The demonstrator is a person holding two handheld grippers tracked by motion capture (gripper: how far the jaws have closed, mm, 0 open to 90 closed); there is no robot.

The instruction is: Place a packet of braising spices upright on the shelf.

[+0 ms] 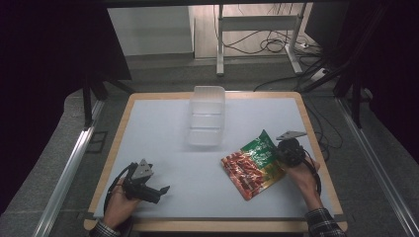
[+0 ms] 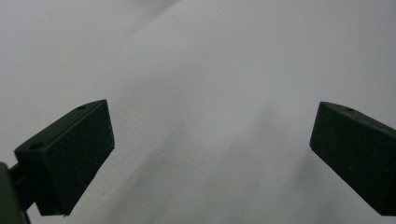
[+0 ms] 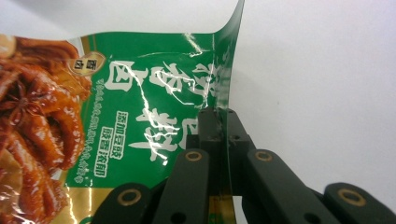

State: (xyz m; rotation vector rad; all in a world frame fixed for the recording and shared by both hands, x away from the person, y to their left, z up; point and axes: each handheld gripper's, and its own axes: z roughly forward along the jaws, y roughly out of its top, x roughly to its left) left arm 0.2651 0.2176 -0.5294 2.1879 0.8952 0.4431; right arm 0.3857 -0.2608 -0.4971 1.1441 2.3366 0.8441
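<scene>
Presently, our right hand-held gripper [image 3: 218, 122] clamped on snack packet [image 1: 253, 165] edge at four o'clock, left hand-held gripper [image 2: 210, 154] jaws apart, seven o'clock on tabletop [image 1: 163, 143].

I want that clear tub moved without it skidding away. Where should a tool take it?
On a long side wall of the clear tub, coming from above with one jaw inside the open top and one outside: its thin upright rim suits a pinch, judging by the high view.
</scene>
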